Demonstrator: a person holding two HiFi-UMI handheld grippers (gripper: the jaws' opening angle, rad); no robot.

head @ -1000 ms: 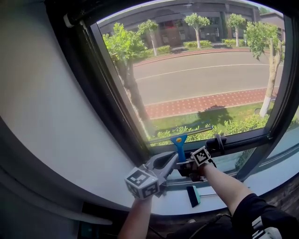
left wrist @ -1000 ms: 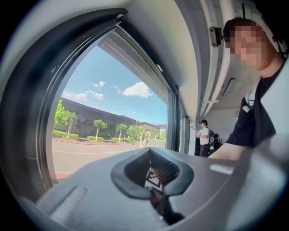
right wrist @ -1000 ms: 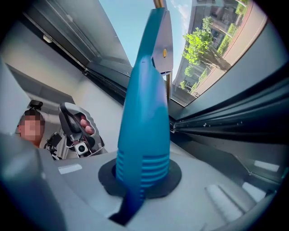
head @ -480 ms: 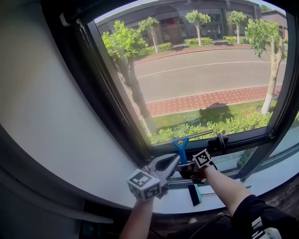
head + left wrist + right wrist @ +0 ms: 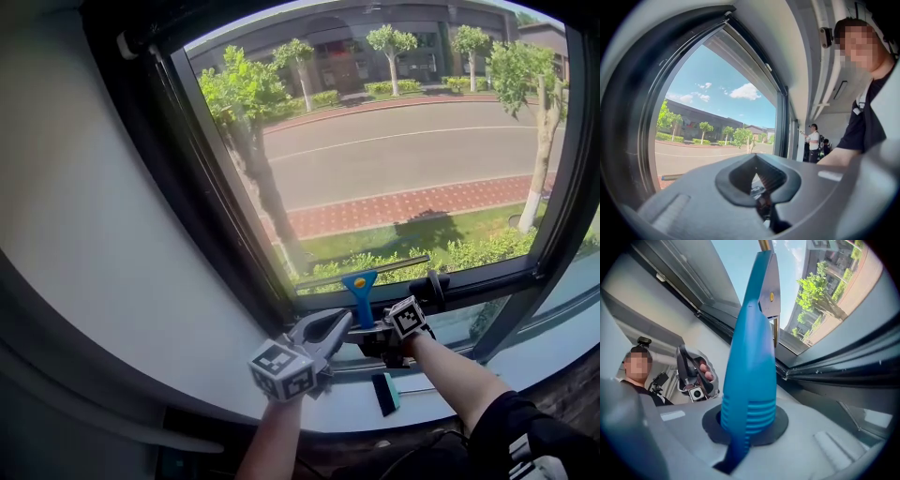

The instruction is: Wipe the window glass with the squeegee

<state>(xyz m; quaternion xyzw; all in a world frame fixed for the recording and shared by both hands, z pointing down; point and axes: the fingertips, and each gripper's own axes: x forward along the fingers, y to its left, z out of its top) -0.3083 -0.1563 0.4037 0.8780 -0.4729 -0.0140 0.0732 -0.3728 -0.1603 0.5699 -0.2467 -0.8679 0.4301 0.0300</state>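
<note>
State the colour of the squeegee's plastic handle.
Bright blue. The ribbed plastic squeegee handle shows best in the right gripper view.

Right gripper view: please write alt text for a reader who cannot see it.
The right claw is shut on the blue squeegee handle, which rises up the middle. Behind are the dark window frame, trees outside, and the left gripper at lower left.
</note>
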